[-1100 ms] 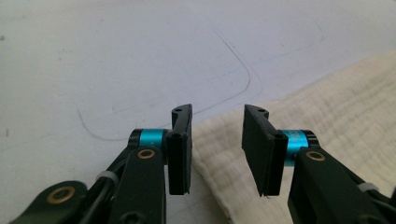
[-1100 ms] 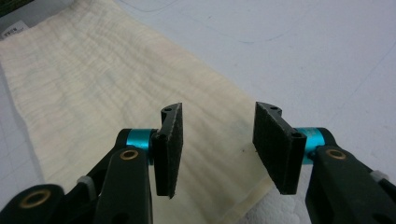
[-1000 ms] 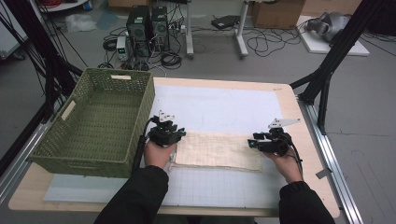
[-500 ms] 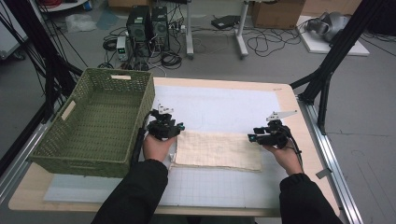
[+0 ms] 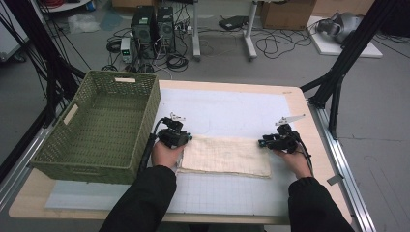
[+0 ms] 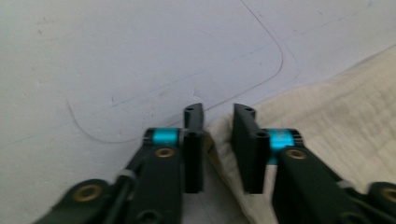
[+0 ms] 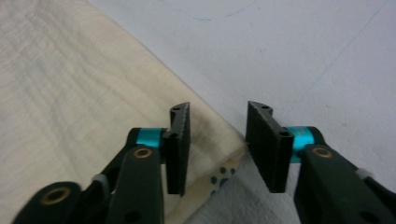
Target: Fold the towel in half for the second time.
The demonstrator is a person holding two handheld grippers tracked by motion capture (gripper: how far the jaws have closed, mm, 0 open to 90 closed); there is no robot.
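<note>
A cream folded cloth [image 5: 227, 154] lies flat on the white mat [image 5: 227, 108]. My left gripper [image 5: 186, 138] is at the cloth's far left corner. In the left gripper view its jaws [image 6: 218, 112] have just been closing and stand a narrow gap apart, with the cloth corner [image 6: 219, 140] lying between them. My right gripper [image 5: 263, 142] is at the far right corner. Its jaws [image 7: 219, 109] have also been closing but stand wider, straddling the cloth corner [image 7: 210, 154], whose dotted underside peeks out. Neither pair of pads visibly presses on the cloth [image 7: 70, 84].
A green woven basket [image 5: 82, 166] stands empty at the table's left, close beside my left hand. Bare mat stretches beyond the cloth toward the far edge. Black frame legs [image 5: 338, 82] rise off the table's right side.
Both hands have edged slightly onto the cloth's far corners and lowered a touch. The cloth has not moved.
</note>
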